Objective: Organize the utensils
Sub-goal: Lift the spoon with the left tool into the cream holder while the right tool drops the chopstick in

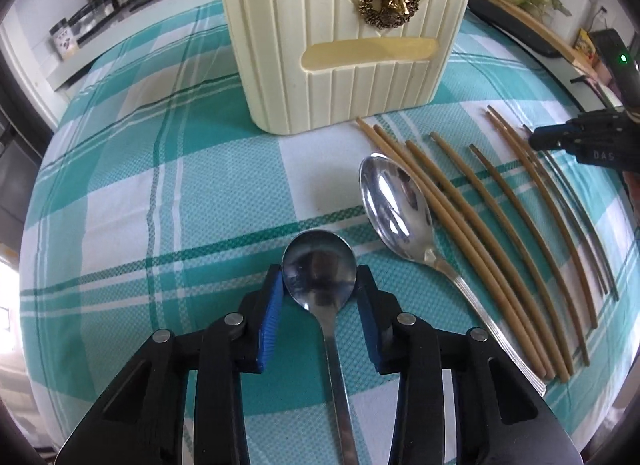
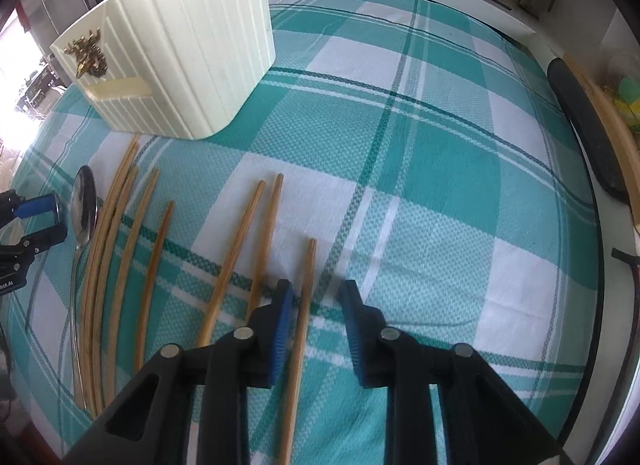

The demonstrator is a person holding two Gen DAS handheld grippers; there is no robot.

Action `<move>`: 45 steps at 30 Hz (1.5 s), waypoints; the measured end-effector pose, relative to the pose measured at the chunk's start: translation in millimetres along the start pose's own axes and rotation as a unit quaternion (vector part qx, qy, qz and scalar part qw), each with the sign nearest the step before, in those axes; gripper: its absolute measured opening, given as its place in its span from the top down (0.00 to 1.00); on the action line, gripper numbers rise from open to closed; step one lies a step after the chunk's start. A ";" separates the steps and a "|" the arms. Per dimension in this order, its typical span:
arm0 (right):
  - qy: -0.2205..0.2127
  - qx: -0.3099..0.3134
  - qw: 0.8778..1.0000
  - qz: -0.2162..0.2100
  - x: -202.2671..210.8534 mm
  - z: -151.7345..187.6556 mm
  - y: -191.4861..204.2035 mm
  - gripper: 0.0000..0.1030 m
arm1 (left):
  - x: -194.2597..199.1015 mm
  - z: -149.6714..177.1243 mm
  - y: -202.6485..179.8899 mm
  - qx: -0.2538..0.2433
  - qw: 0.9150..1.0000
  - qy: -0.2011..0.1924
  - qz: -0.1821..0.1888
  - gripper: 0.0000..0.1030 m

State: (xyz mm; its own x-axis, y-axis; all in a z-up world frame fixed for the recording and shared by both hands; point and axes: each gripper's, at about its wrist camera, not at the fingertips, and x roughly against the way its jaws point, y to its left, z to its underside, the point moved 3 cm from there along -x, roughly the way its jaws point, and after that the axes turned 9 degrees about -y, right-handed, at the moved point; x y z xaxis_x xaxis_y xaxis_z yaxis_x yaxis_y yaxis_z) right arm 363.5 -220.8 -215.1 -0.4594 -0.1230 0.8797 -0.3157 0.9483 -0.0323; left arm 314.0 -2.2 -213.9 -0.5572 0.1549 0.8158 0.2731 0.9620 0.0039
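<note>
Spoons on checked tablecloth (image 1: 120,193), round spoon (image 1: 319,271) pinched by left gripper (image 1: 320,289), oval spoon (image 1: 394,209) beside chopsticks (image 1: 472,233), cream holder (image 1: 344,41) behind, one chopstick (image 2: 302,329) lying between the parted pads of right gripper (image 2: 316,305).

Light: bright daylight, even across the cloth (image 1: 168,169).
Source: a blown-out white patch at the left edge of the right wrist view.
Glare: both spoon bowls, big spoon (image 1: 394,205) and small spoon (image 1: 319,265), mirror the room.
Shadows: soft and faint under the holder (image 1: 340,45).
Distortion: strong fisheye; chopsticks (image 1: 500,225) bow, corners go black.
Focus: centre sharp, rims smeared.
</note>
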 end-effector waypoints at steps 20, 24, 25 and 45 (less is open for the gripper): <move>-0.265 -0.058 0.960 -0.070 200.8 3.7 44.0 0.95 | 172.1 -25.7 14.6 0.049 0.979 -0.188 0.062 0.65; -0.300 -0.055 0.950 -0.071 227.9 -9.9 56.8 0.95 | 191.8 -44.5 19.4 0.056 0.973 -0.210 0.081 0.65; -0.308 -0.055 0.947 -0.070 233.3 -17.7 58.3 0.95 | 196.6 -52.3 21.7 0.058 0.971 -0.215 0.084 0.65; -0.299 -0.099 0.947 -0.065 153.1 -200.7 60.7 0.95 | 86.6 -221.2 64.8 0.116 0.977 -0.173 0.037 0.65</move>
State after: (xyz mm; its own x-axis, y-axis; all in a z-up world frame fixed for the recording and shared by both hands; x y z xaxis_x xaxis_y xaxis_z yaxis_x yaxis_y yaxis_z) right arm 440.6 -123.3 12.9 -0.8342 -0.3305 0.4414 -0.2672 0.9425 0.2006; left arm 456.9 23.7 -15.1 -0.7861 0.2537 0.5636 0.1599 0.9643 -0.2110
